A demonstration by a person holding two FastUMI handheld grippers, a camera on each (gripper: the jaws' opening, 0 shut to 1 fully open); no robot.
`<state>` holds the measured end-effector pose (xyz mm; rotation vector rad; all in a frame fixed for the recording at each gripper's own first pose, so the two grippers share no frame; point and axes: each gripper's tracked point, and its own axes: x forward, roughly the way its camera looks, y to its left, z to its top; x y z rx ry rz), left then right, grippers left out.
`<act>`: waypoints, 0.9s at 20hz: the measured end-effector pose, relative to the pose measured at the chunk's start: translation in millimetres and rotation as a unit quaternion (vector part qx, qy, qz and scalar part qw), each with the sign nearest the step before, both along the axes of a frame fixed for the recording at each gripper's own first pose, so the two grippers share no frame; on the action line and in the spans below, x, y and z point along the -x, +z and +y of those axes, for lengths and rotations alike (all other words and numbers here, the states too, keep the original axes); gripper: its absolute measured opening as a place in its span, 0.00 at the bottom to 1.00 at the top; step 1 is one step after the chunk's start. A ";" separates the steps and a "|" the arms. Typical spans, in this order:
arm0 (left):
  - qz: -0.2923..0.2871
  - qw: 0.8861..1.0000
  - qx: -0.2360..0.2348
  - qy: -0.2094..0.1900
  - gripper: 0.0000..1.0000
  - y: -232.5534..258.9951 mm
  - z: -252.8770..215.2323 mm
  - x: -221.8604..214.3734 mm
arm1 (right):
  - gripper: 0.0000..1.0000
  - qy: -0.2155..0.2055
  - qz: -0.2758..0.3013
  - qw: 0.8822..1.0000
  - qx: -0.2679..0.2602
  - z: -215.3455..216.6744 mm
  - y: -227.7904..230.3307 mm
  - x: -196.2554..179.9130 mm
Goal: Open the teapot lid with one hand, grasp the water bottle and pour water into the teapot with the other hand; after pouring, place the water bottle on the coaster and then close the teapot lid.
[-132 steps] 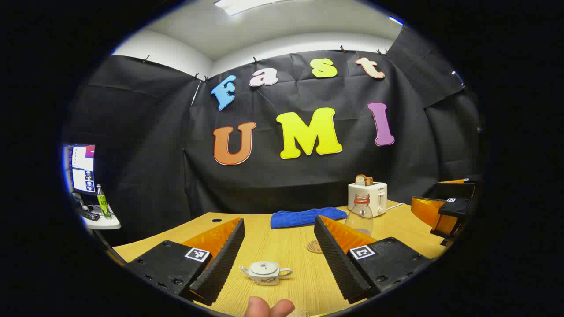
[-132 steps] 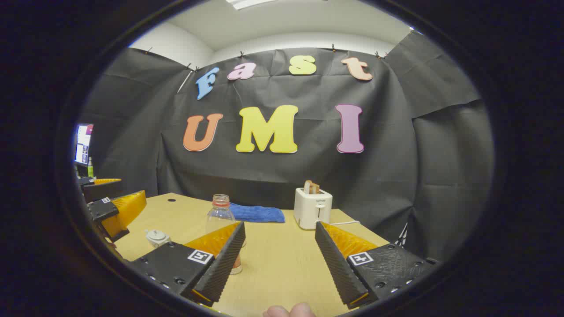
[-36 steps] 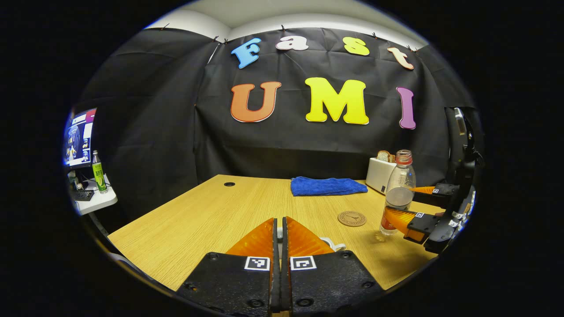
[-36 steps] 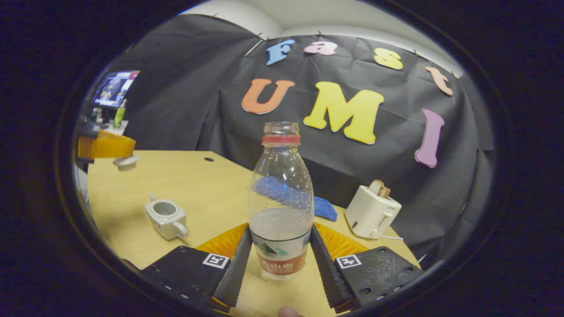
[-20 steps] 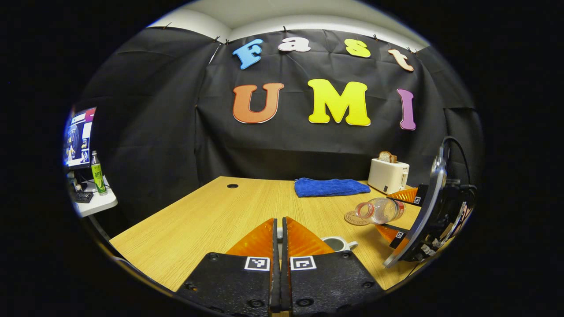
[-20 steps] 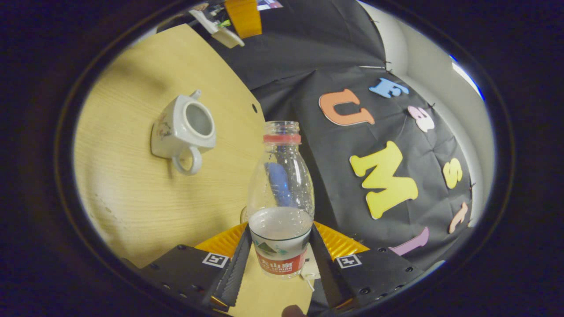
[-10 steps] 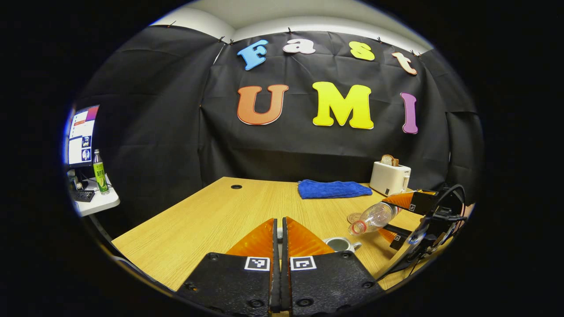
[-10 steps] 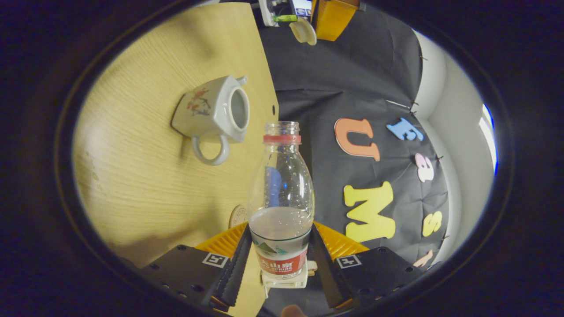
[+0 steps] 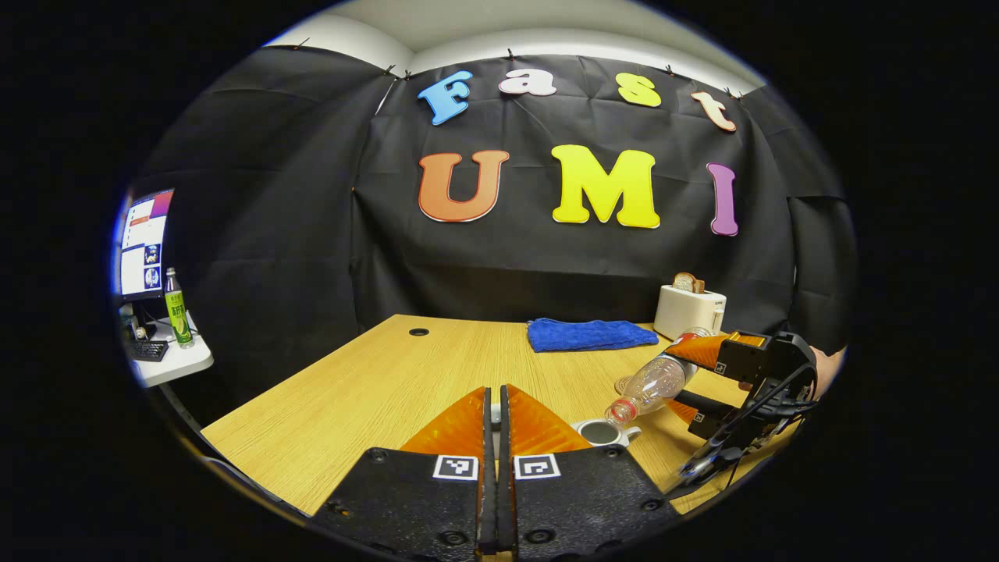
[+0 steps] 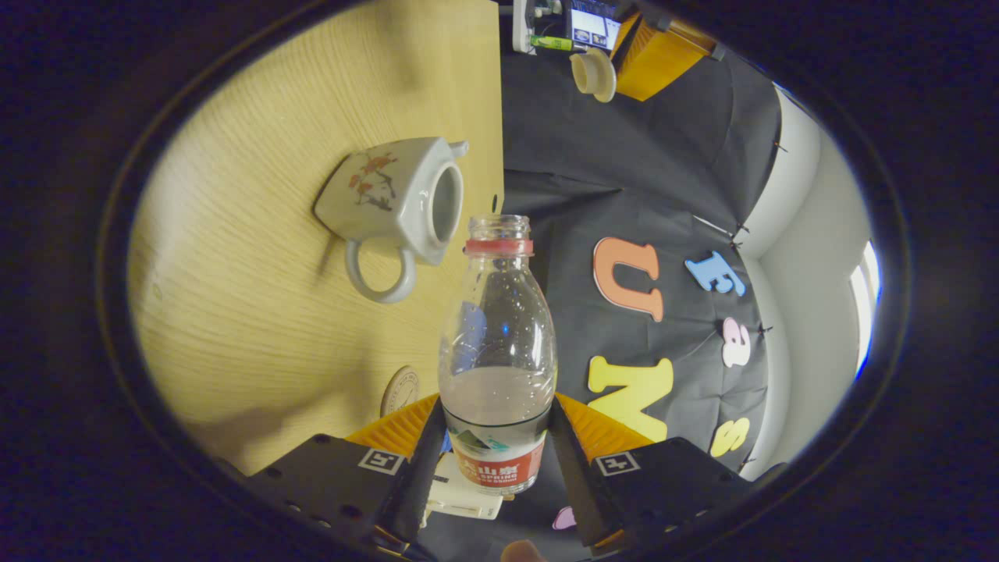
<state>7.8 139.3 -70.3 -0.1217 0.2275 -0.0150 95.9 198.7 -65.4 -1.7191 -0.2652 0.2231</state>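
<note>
The teapot (image 9: 599, 432) is sitting open on the bench (image 9: 375, 382), its lid off and its mouth showing in the right gripper view (image 10: 406, 199). All places below are given relative to this teapot.

The water bottle (image 9: 652, 382) is tilting steeply, neck down, with its open mouth just above the teapot's rim on the handle side. The right gripper (image 10: 493, 445) is clamping the bottle at its label, both fingers pressing on it; some water is lying in the bottle's lower part (image 10: 497, 351).

The lid (image 10: 591, 74) is hanging in the air well apart from the teapot, held by the left gripper (image 9: 492, 406), whose fingers are closed almost together with the lid's knob hidden between them in the left gripper view.

The coaster (image 10: 399, 390) is lying flat on the bench near the teapot, beyond its handle. Farther behind the teapot, a blue cloth (image 9: 590, 334) is lying at the bench's far edge, and a white toaster (image 9: 690, 309) with bread is standing beside that cloth.
</note>
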 end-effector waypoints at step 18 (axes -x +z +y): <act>0.002 1.000 0.001 0.001 0.03 0.6 5.2 1.8 | 0.73 0.018 -0.047 0.995 0.082 8.9 17.5 1.3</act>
